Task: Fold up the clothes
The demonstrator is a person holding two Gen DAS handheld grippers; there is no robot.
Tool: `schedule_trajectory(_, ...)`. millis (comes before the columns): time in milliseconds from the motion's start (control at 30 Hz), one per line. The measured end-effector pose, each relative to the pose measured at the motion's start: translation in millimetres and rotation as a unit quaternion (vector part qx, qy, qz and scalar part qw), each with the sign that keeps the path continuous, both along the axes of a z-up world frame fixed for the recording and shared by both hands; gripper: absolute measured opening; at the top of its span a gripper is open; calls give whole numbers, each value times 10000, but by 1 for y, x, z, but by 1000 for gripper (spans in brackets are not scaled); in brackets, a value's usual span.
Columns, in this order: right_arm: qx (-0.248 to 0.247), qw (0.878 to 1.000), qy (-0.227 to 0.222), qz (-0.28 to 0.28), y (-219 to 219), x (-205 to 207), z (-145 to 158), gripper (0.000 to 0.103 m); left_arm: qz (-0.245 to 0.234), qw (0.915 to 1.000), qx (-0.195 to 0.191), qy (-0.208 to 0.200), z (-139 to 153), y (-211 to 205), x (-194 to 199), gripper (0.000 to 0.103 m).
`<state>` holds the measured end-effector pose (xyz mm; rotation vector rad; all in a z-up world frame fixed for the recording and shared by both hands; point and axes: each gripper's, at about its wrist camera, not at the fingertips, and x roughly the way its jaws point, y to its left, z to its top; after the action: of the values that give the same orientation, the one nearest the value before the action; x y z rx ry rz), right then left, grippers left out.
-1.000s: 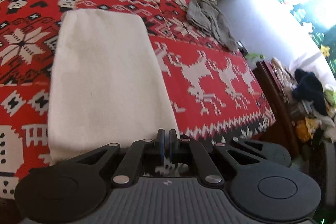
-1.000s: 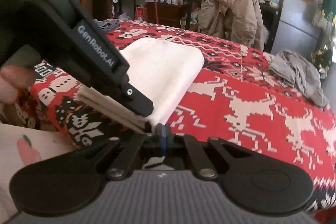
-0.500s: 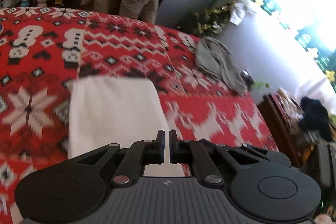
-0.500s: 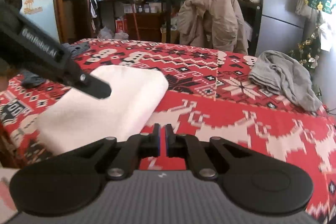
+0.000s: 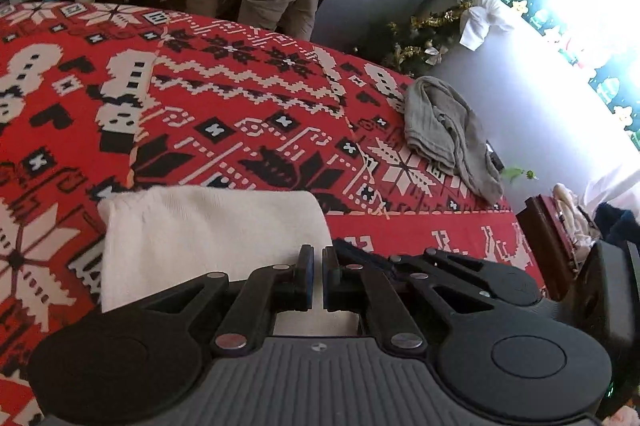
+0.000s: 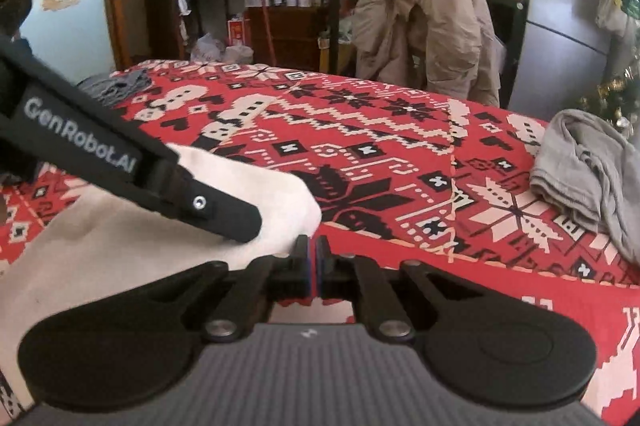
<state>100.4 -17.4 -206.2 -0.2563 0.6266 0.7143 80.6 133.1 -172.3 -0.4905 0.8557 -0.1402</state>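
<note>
The white cloth (image 5: 208,238) is lying folded flat on the red patterned bed (image 5: 248,122), its long axis running from the near edge away toward the middle. Both the left gripper (image 5: 315,276) and the right gripper (image 6: 312,266) are hovering clenched and empty, jaws nearly touching. The next piece is probably the grey garment (image 5: 448,134), crumpled well apart near the far right edge. Best to leave the fold undisturbed, then pinch that garment by two corners and spread it flat.
</note>
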Motion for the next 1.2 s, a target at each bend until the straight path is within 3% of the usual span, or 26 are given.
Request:
schedule_trajectory(433, 81, 9999, 1, 116, -21, -60, 4, 3, 106, 9988, -467, 89, -8, -5, -37, 4)
schedule_trajectory(767, 89, 9997, 93, 224, -41, -101, 9, 3, -55, 9987, -426, 269, -3, -11, -68, 4)
schedule_trajectory(867, 150, 9997, 81, 156, -48, -96, 14, 4, -26, 9996, -278, 102, 7, -7, -64, 4)
schedule_trajectory(1000, 225, 9997, 15, -82, -45, -65, 23, 6, 16, 9998, -165, -121, 13, 4, -31, 4)
schedule_trajectory(1200, 427, 9981, 141, -428, -21, -3, 20, 6, 85, 9999, -144, -34, 2, 15, 20, 4)
